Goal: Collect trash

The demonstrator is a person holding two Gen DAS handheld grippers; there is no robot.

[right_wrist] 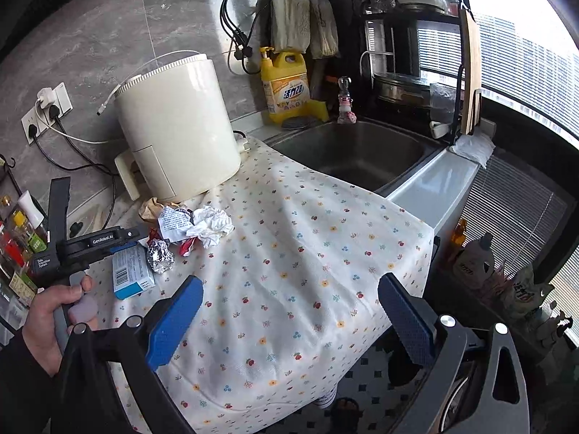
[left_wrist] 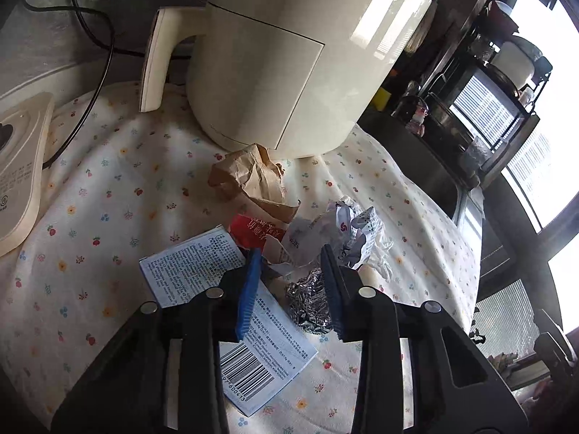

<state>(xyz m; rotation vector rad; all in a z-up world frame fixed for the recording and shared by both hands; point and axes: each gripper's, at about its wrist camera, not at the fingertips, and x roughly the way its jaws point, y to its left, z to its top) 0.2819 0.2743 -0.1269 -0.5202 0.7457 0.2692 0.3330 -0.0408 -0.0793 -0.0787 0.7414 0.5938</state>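
The left tool [left_wrist: 291, 285] has its blue pads set narrowly around a crumpled foil ball [left_wrist: 309, 305], the right pad against it, the left a little apart. Just beyond lie a blue-and-white box [left_wrist: 188, 271], white wrappers [left_wrist: 347, 235] and brown paper [left_wrist: 249, 181] (all near the cream appliance [left_wrist: 282, 61]) by the table's [right_wrist: 307, 253] back edge. The right tool [right_wrist: 289, 318] hangs wide open, empty, over the front edge.
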